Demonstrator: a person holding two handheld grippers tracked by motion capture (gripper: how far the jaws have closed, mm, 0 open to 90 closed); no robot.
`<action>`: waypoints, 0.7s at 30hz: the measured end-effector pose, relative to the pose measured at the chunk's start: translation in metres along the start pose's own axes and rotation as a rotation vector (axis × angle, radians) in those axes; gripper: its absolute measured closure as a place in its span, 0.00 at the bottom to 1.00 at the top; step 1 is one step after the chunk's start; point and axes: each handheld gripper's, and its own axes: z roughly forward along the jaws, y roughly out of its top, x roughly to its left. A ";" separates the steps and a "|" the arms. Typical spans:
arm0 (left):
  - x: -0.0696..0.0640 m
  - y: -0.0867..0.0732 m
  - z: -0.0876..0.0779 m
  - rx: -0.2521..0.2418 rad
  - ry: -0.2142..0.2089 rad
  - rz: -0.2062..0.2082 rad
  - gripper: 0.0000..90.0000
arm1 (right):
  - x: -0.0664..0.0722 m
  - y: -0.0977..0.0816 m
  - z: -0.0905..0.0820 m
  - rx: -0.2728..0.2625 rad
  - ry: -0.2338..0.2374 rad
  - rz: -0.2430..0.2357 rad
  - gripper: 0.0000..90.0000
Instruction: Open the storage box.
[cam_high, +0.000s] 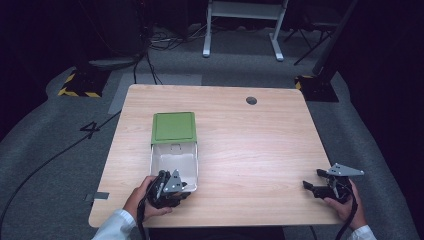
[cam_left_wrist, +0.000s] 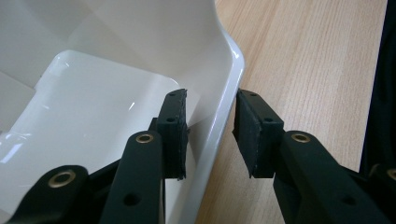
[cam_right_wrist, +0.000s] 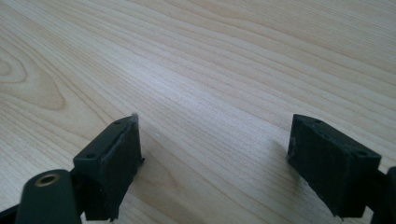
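Observation:
A white box (cam_high: 174, 159) lies on the wooden table (cam_high: 255, 145) with its green lid (cam_high: 174, 126) folded back flat on the far side. My left gripper (cam_high: 181, 190) is at the box's near right corner. In the left gripper view, my left gripper (cam_left_wrist: 210, 116) straddles the white box wall (cam_left_wrist: 223, 93), one jaw inside and one outside. A small gap shows at the inner pad (cam_left_wrist: 173, 130), so it is open. My right gripper (cam_high: 312, 179) rests near the table's front right edge, and its jaws (cam_right_wrist: 215, 140) stand wide apart over bare wood.
A round cable hole (cam_high: 251, 100) sits near the table's far edge. Beyond the table are a grey floor, cables and a white frame's legs (cam_high: 242, 30). The person's hands and white sleeves come in at the front edge.

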 end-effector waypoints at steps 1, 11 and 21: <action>0.000 0.000 0.000 -0.001 -0.002 0.000 0.72 | 0.000 0.000 0.000 0.000 0.000 -0.001 0.19; -0.005 0.000 -0.003 -0.006 -0.011 0.001 0.72 | 0.000 0.000 0.000 0.000 0.000 0.000 0.19; -0.008 0.000 -0.003 -0.005 -0.016 0.007 0.71 | 0.000 0.000 0.000 0.000 0.000 0.000 0.19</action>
